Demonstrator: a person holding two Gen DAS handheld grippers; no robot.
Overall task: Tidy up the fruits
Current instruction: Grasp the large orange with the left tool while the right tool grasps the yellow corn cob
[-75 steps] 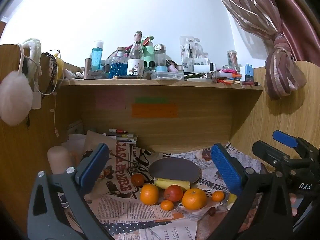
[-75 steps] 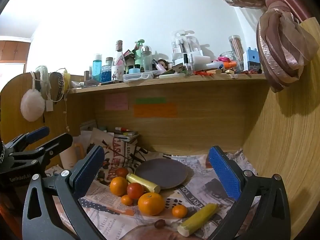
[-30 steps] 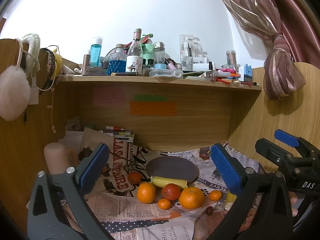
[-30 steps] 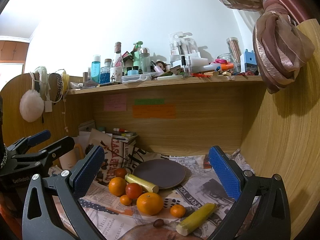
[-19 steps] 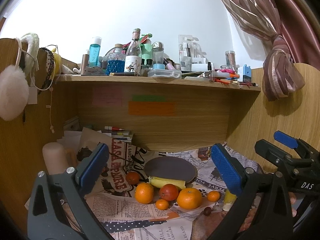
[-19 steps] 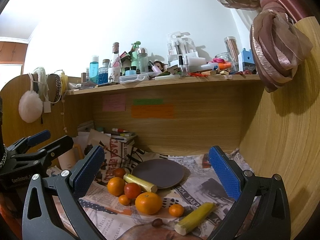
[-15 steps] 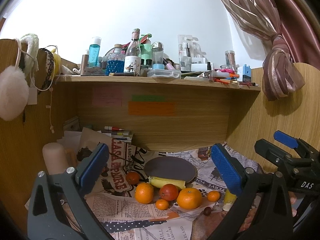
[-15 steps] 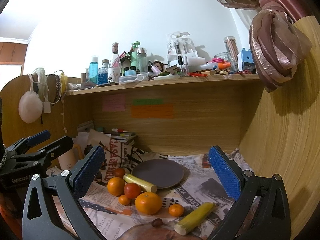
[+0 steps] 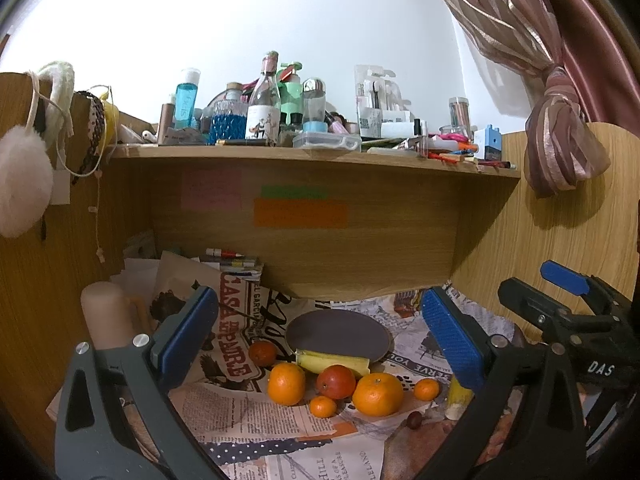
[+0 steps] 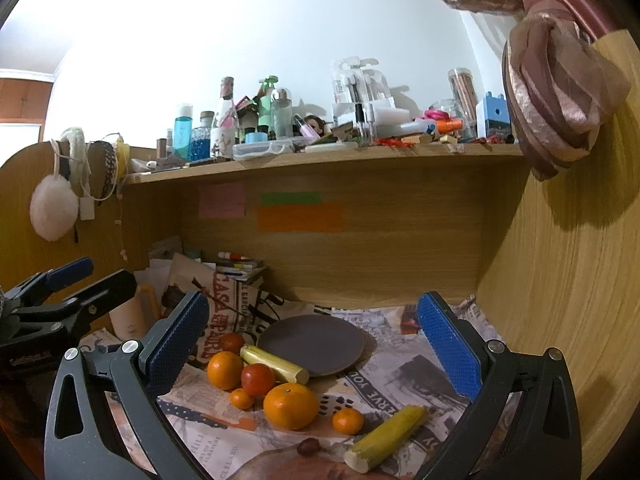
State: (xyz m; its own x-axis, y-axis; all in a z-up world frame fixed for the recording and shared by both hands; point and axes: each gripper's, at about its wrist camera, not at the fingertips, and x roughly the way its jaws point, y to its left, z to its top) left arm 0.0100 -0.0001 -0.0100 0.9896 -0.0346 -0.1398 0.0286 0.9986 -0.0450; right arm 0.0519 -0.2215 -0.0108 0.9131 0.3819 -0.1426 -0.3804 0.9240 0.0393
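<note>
newspaper (image 10: 400, 380) holds oranges (image 10: 291, 406); both claws gape empty.

Bright overexposed wall (image 9: 280, 20), perhaps overhead light, shaded desk recess, fisheye-bent edges

A wooden desk (image 10: 384, 300) was covered by spread newspaper (image 10: 404, 384), on which a dark round plate (image 10: 312, 344), oranges (image 10: 290, 406), a tomato (image 10: 258, 379) and yellow corn pieces (image 10: 386, 442) lay.
</note>
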